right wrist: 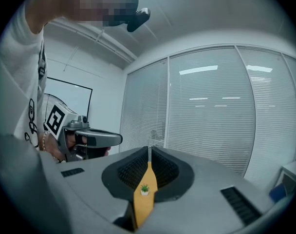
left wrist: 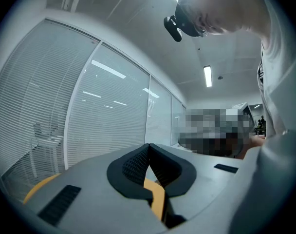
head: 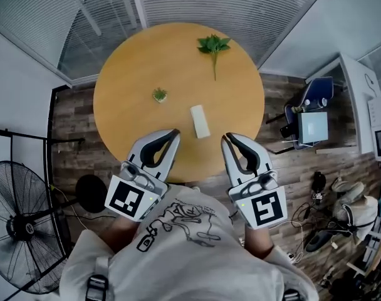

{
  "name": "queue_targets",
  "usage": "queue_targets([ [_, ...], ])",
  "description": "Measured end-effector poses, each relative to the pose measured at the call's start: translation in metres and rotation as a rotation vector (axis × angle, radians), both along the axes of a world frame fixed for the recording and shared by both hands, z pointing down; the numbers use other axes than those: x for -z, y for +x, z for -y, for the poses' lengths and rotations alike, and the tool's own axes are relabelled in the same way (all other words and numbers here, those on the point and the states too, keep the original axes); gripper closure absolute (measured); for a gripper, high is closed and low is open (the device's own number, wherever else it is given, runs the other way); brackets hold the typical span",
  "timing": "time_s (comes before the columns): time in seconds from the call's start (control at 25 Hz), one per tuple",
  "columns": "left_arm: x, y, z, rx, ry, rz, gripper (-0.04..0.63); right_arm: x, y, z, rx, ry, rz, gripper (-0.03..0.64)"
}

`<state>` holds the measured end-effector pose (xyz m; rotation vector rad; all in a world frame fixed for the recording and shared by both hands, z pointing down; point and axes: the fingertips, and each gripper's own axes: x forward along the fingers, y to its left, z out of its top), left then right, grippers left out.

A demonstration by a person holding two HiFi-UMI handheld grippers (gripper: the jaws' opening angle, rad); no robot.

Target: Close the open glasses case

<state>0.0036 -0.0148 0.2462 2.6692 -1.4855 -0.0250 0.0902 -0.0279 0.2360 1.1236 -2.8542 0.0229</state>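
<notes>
A white oblong glasses case (head: 200, 121) lies on the round wooden table (head: 134, 61), slightly toward the near edge. From above I cannot tell how its lid stands. My left gripper (head: 174, 132) is at the table's near edge, left of the case, with its jaws together and empty. My right gripper (head: 226, 137) is to the right of the case, also shut and empty. Neither gripper touches the case. In the left gripper view the tips (left wrist: 148, 146) meet. The right gripper view shows closed tips (right wrist: 149, 148) and the left gripper (right wrist: 84, 138) beside it.
A small potted plant (head: 159, 95) stands on the table's left part and a green sprig (head: 213, 45) lies at the far side. A fan (head: 21, 224) stands on the floor at left. At right are a chair (head: 313, 99) and floor clutter. Blinds line the glass walls.
</notes>
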Motion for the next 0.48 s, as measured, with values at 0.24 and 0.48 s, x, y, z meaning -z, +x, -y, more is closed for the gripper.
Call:
queue_targets([
  [0.24, -0.001, -0.023, 0.025, -0.025, -0.002, -0.008, 0.575, -0.001, -0.024, 0.023, -0.02, -0.005, -0.013, 0.586],
  [0.48, -0.01, -0.052, 0.039, -0.056, -0.005, -0.019, 0.575, -0.008, -0.052, 0.037, -0.047, -0.008, -0.032, 0.586],
])
